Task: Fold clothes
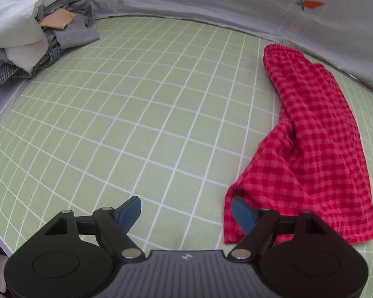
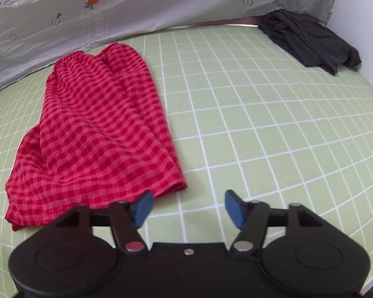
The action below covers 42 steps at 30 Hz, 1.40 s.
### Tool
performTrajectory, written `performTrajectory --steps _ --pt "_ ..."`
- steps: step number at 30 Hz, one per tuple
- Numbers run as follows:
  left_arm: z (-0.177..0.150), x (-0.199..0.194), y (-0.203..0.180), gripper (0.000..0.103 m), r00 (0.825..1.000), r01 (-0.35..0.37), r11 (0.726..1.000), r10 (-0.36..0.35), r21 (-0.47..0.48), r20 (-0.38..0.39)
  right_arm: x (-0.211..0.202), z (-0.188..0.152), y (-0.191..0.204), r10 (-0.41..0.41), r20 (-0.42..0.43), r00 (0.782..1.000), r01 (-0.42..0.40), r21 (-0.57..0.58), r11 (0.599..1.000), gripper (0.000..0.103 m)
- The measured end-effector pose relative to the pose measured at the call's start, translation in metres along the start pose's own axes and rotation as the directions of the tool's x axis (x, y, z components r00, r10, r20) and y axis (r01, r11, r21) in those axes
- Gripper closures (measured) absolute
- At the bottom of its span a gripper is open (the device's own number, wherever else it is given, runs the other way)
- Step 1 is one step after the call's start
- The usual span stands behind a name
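Green cloth with a white grid (image 1: 136, 114) covers the whole work surface, and a pale grey sheet (image 1: 211, 2) printed with small carrots and screw marks rises along its far edge. On this grid lie the red checked shorts (image 2: 99, 129), laid lengthwise with the elastic waistband at the far end near the grey sheet and the hems toward the cameras; the fabric is doubled over itself with soft ridges running down it.

Both tools are released. The left gripper (image 1: 186, 214) has its blue pads spread wide over bare grid, and its right-hand pad sits in front of the near corner of the shorts (image 1: 310, 136) without pinching it. The right gripper (image 2: 189, 208) also stands wide apart with nothing between the pads; its left-hand pad overlaps the hem edge in the picture, though whether it touches the cloth I cannot tell.

Only the left wrist view shows the heap of unfolded laundry (image 1: 27, 37) at the far left corner: white, grey, peach and blue checked pieces jumbled together, well apart from the shorts. Only the right wrist view shows a dark grey garment (image 2: 310, 42) crumpled in the far right corner against a white wall (image 2: 360, 24).
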<state>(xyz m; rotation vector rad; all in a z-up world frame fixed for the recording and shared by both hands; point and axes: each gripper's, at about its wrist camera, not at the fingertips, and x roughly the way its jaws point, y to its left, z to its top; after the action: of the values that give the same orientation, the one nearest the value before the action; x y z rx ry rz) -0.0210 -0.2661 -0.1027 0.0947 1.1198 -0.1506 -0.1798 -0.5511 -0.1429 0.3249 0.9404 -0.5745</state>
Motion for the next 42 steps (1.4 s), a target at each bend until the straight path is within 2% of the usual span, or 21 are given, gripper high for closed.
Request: performTrajectory --steps 3,4,9,14,18,27,29,31,32,34,35,36,37,38,42 --pt "0.017 -0.003 -0.001 0.017 0.999 0.016 1.0 -0.015 -0.003 0.036 0.001 0.014 0.006 -0.026 0.05 0.998 0.026 -0.001 1.0 0.008" --pt "0.022 -0.002 -0.001 0.017 0.999 0.019 1.0 -0.019 -0.002 0.043 0.003 0.02 0.009 -0.023 0.056 0.998 0.023 -0.004 1.0 0.0" --pt "0.05 0.013 -0.001 0.015 0.997 0.062 0.998 -0.061 -0.017 0.057 0.013 0.048 0.029 0.007 0.111 0.994 -0.004 -0.022 1.0 0.0" --pt "0.086 0.041 -0.005 0.013 0.991 0.119 0.992 -0.116 -0.045 0.071 0.036 0.089 0.054 0.022 0.156 0.988 -0.013 -0.056 0.998 0.0" --pt "0.115 0.07 -0.008 0.013 0.992 0.114 0.993 -0.112 -0.031 0.058 0.058 0.125 0.074 0.017 0.19 0.982 0.001 -0.093 0.996 0.0" --pt "0.148 0.12 -0.006 0.013 0.997 0.077 0.997 -0.076 -0.021 0.029 0.109 0.175 0.126 0.067 0.151 0.986 -0.037 -0.19 0.981 0.001" --pt "0.152 0.126 -0.005 0.013 0.997 0.08 0.996 -0.08 -0.024 0.022 0.115 0.18 0.136 0.074 0.127 0.989 -0.044 -0.219 0.975 0.013" --pt "0.155 0.129 -0.006 0.013 0.997 0.079 0.997 -0.079 -0.008 0.023 0.12 0.184 0.144 0.091 0.104 0.99 -0.064 -0.241 0.968 0.037" --pt "0.157 0.13 -0.007 0.013 0.997 0.076 0.997 -0.076 0.001 0.026 0.122 0.185 0.147 0.106 0.092 0.99 -0.08 -0.248 0.966 0.042" --pt "0.16 0.13 -0.009 0.013 0.996 0.079 0.997 -0.079 0.007 0.034 0.125 0.187 0.152 0.134 0.074 0.988 -0.11 -0.265 0.958 0.062" --pt "0.162 0.13 -0.01 0.013 0.996 0.082 0.997 -0.082 0.007 0.038 0.126 0.188 0.154 0.148 0.068 0.987 -0.124 -0.275 0.953 0.068" --pt "0.163 0.13 -0.011 0.013 0.996 0.083 0.997 -0.083 0.004 0.042 0.127 0.189 0.156 0.162 0.062 0.985 -0.138 -0.285 0.949 0.086" --pt "0.164 0.129 -0.012 0.013 0.995 0.086 0.996 -0.086 0.002 0.048 0.128 0.189 0.158 0.176 0.056 0.983 -0.152 -0.295 0.943 0.097" --pt "0.164 0.128 -0.013 0.013 0.994 0.091 0.996 -0.09 0.002 0.054 0.126 0.191 0.159 0.189 0.067 0.98 -0.16 -0.303 0.939 0.103" --pt "0.167 0.122 -0.017 0.013 0.991 0.103 0.995 -0.103 0.004 0.083 0.101 0.202 0.157 0.255 0.131 0.958 -0.2 -0.334 0.921 0.103"
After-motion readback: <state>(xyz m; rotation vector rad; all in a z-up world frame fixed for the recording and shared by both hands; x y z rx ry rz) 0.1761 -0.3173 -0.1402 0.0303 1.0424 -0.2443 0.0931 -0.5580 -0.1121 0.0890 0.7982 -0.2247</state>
